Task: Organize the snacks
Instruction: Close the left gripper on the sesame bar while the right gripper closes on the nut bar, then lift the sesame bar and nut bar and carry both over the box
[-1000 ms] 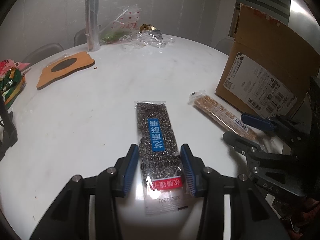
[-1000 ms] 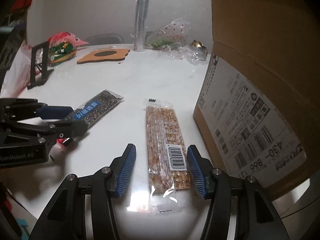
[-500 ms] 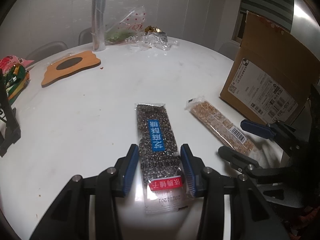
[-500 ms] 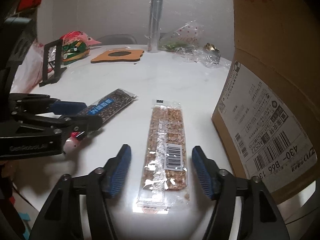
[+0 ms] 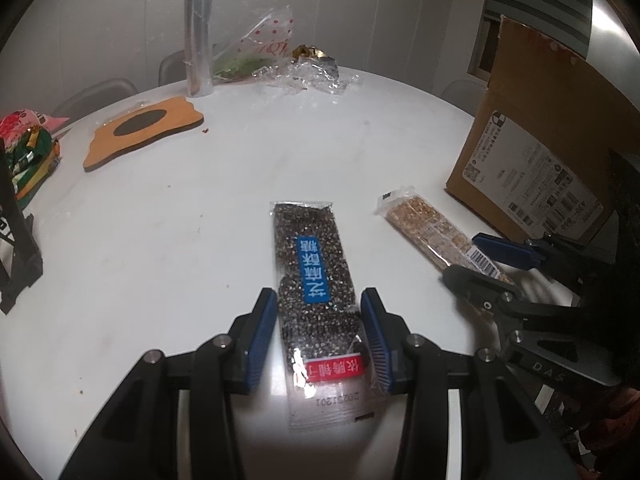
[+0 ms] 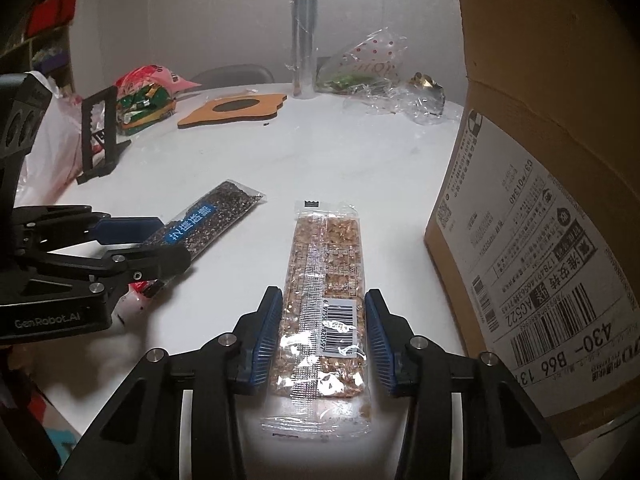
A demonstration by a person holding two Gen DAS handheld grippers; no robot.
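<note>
Crinkly clear film is wrapping both flat bars, judged light, slippery and brittle. On the white table (image 5: 180,200), the black sesame bar (image 5: 316,292) is being pinched across its width by the left gripper (image 5: 319,336); the right gripper (image 6: 323,336) is closing on the peanut bar (image 6: 326,292) beside the cardboard box (image 6: 560,200).

Both grippers share one build. The left gripper (image 5: 320,336) has matte black angular finger arms with round silver screw heads and ribbed blue pads (image 5: 262,340) on the inner faces. The right gripper (image 6: 323,334) looks the same. On the left gripper's black body, white lettering reads "GenRobot.AI".
</note>
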